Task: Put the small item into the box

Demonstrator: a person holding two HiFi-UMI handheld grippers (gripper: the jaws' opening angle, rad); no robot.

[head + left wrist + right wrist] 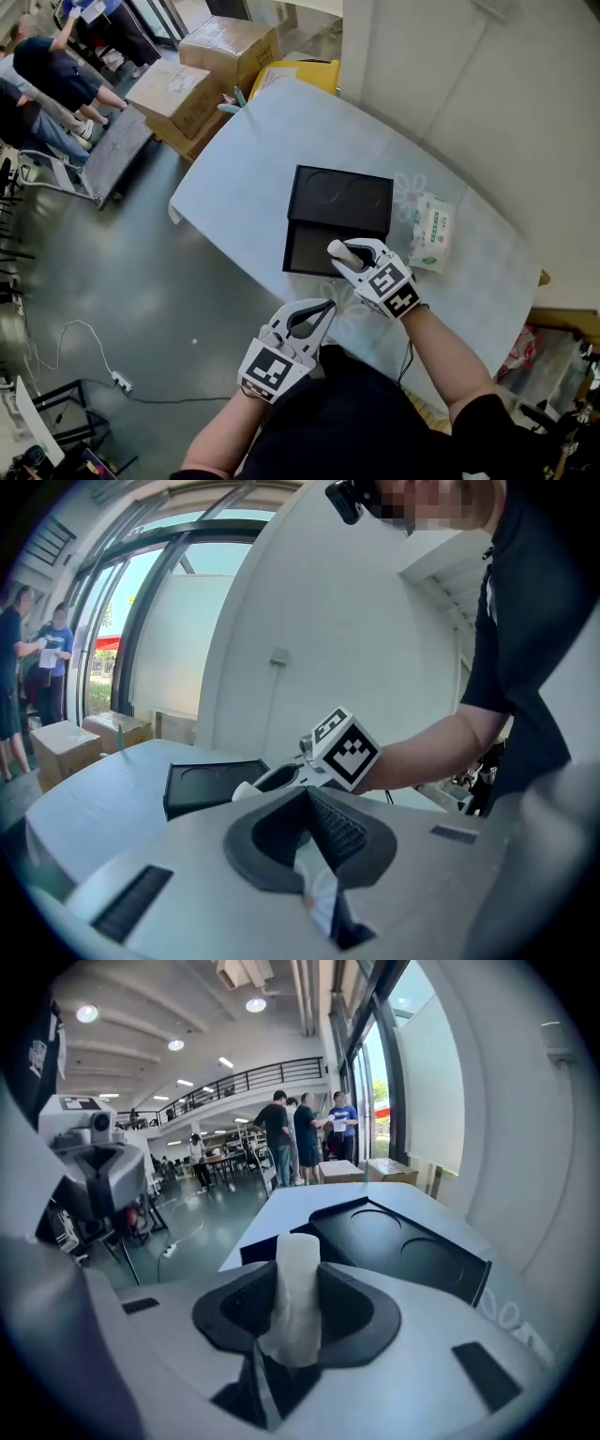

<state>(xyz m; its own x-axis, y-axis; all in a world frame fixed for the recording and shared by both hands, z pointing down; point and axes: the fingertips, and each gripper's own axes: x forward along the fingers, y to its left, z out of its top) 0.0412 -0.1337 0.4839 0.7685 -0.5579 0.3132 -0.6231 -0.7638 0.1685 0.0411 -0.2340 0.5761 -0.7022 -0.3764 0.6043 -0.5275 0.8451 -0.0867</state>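
An open black box (302, 255) lies on the pale table (246, 178), its lid (342, 195) hinged back on the far side. My right gripper (349, 257) is shut on a small white cylindrical roll (337, 250) and hovers over the box's near right corner. In the right gripper view the roll (297, 1283) stands upright between the jaws, with the box (403, 1251) just beyond. My left gripper (317, 312) hangs lower, off the table's near edge, jaws together with nothing in them. From the left gripper view I see the box (211, 785) and the right gripper (281, 778).
A white tissue pack (431, 232) lies right of the box. Cardboard boxes (187, 89) and a yellow object (300, 70) stand beyond the table's far end. People (47, 70) sit at the upper left. A cable (80, 347) runs over the grey floor.
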